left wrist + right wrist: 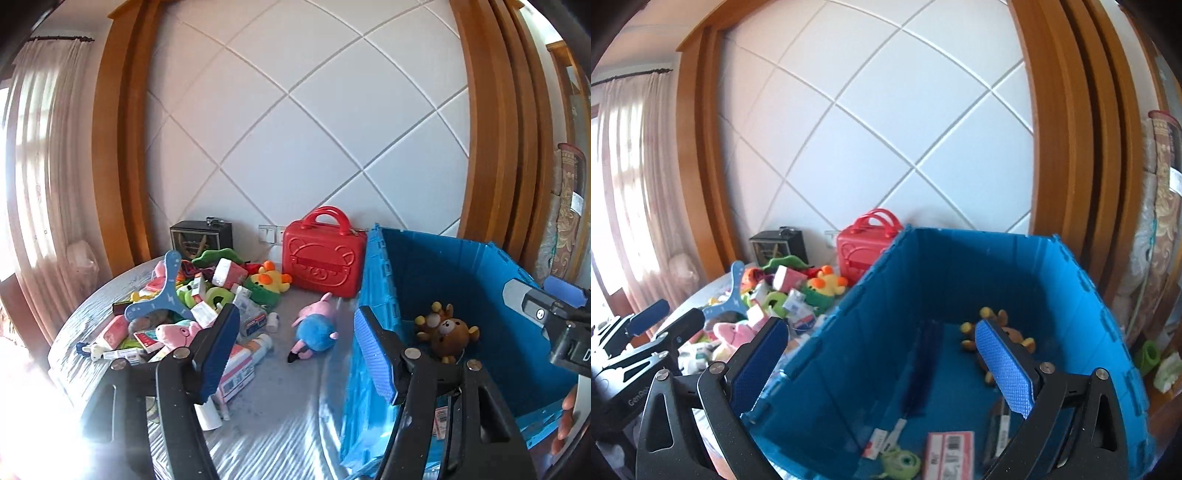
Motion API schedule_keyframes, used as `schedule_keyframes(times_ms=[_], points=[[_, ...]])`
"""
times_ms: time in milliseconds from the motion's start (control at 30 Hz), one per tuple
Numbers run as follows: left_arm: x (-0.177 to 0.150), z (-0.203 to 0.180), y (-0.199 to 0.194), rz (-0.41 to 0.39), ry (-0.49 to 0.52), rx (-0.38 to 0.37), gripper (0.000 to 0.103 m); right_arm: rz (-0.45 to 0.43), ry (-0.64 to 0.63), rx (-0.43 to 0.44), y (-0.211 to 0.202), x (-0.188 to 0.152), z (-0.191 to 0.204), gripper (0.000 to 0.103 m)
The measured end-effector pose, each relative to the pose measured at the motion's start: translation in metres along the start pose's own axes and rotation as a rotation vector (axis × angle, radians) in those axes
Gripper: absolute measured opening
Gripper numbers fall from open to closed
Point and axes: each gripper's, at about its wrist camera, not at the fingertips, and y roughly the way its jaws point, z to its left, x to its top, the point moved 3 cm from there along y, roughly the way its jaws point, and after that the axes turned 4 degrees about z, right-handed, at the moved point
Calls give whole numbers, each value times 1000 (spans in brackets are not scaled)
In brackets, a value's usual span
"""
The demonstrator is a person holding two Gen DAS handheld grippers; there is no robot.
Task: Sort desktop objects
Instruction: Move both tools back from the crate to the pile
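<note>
White diamond-panelled wall (306,122) behind, silvery table (280,417) below. Left gripper (295,350) spread wide and empty at lower centre, over the table beside the blue bin's (373,295) near wall; pig plush (317,326) just beyond, toy pile (192,310) at left, red case (323,256) behind. Right gripper (882,373) likewise wide and empty above the bin, bear plush (1004,332) partly hidden behind its right finger, boxes (949,456) on the floor at bottom.

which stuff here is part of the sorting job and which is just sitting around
Part of the job:
blue crate
brown bear plush
pig plush
toy and box pile

Just lying about:
red case
dark clock
curtain
</note>
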Motion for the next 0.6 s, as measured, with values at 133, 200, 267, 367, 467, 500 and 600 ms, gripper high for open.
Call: schedule_keyframes(times_ms=[133, 200, 267, 367, 467, 500, 600], points=[[-8, 63, 0, 10, -26, 5, 64, -11, -21, 41, 6, 1, 57, 103], [-10, 98, 1, 22, -29, 2, 64, -12, -32, 48, 11, 2, 89, 103], [-13, 133, -1, 24, -24, 6, 64, -10, -39, 47, 19, 2, 120, 103], [-15, 188, -1, 20, -19, 25, 64, 20, -34, 68, 37, -3, 167, 103], [-18, 241, 9, 43, -4, 52, 64, 55, -21, 46, 59, -13, 205, 103], [-21, 256, 15, 57, -4, 67, 64, 77, -13, 46, 68, -17, 216, 103], [-30, 303, 33, 110, -30, 107, 64, 151, -5, 52, 96, -32, 241, 103]])
